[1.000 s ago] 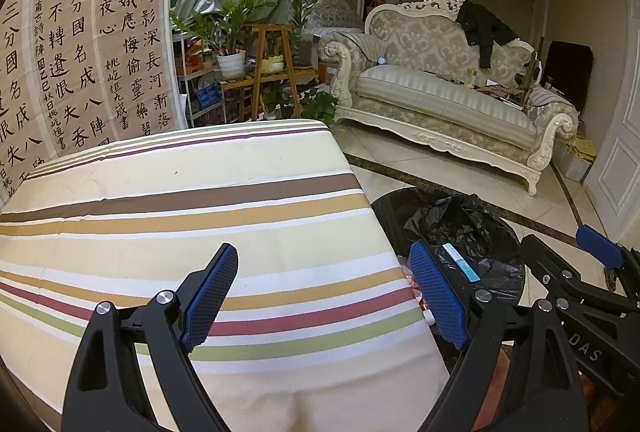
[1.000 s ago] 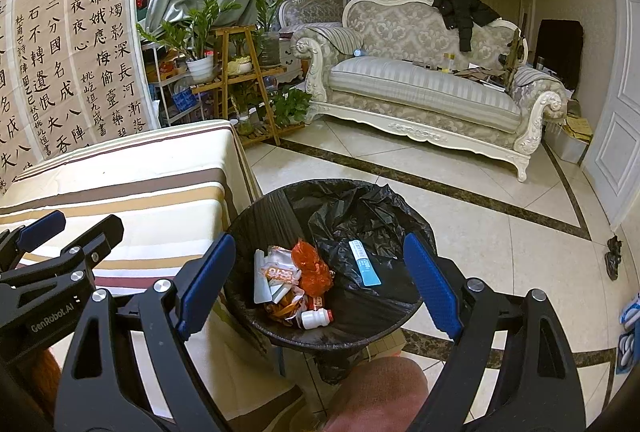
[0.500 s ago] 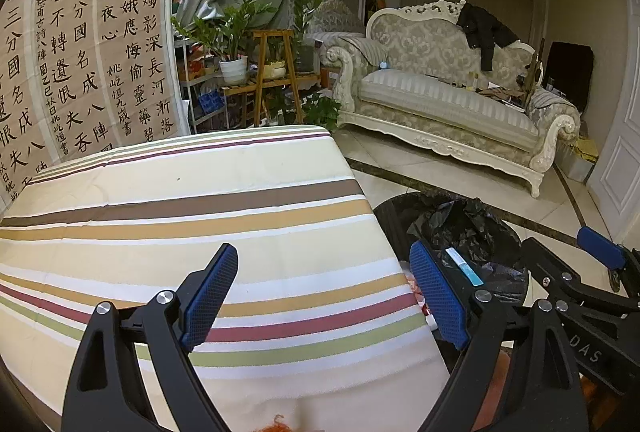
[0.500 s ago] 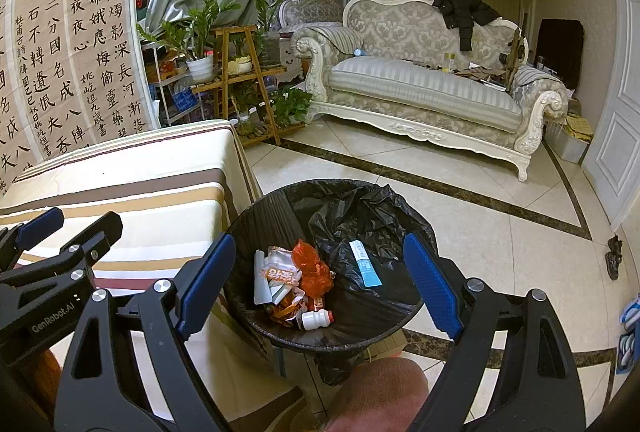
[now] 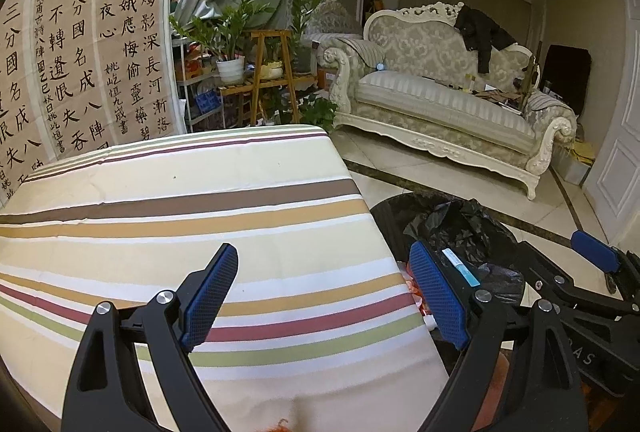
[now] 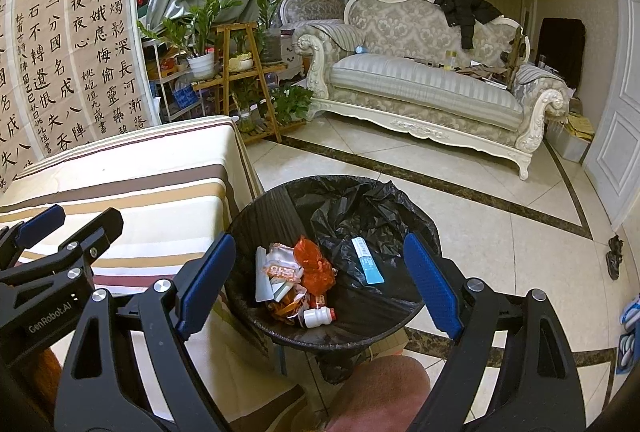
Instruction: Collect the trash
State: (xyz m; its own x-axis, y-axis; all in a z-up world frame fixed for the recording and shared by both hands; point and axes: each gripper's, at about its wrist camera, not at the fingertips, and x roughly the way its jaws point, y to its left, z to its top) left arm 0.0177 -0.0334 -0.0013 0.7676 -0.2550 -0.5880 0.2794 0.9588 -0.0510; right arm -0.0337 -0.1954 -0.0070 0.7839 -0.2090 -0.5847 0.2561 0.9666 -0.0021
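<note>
The trash sat in the black-lined bin (image 6: 336, 264) standing on the floor just beside the striped bench (image 5: 192, 232), filling the lower middle of the right wrist view between the spread jaws of the right gripper (image 6: 320, 280), which hung above it and held nothing. In the bin's lower left lay a heap of wrappers (image 6: 284, 272) with a crumpled orange bag (image 6: 314, 264) on top, and a small white bottle (image 6: 318, 317) lay on its side at the heap's near edge, its long axis running left to right across the frame, its red-capped end toward the right. Apart from them, right of centre, a flat blue-and-white tube (image 6: 367, 259) rested on the liner, its long axis running from upper left to lower right. The left gripper (image 5: 324, 296) hovered over the bench in the lower centre of its own view, jaws likewise wide apart and empty, the bin showing just past its right jaw. Compared with a second earlier, the left view had eased back slightly, showing a scrap of something orange at the very bottom edge; the bin's contents and the right gripper looked unchanged.
</note>
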